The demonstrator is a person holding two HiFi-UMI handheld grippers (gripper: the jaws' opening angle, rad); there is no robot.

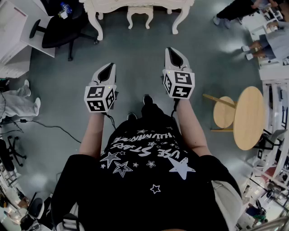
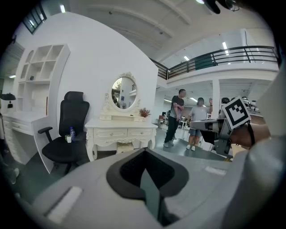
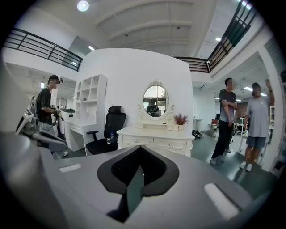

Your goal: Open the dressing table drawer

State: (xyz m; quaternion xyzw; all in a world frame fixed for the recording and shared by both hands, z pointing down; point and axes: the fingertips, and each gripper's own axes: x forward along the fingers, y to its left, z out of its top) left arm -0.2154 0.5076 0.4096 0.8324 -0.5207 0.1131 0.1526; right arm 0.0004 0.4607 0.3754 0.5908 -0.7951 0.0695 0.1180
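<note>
In the head view we find the left gripper [image 1: 108,68] and right gripper [image 1: 173,50] well short of the dressing table [image 1: 135,5], across smooth grey floor [image 1: 135,54]. The left gripper view shows jaws pressed together, empty, the drawers [image 2: 109,133] far ahead beside an office chair [image 2: 67,134]. The right gripper view shows jaws likewise closed on nothing; left so, we judge they would glance off a knob [image 3: 168,144]. Bystanders [image 3: 227,125] stand in the open hall.
</note>
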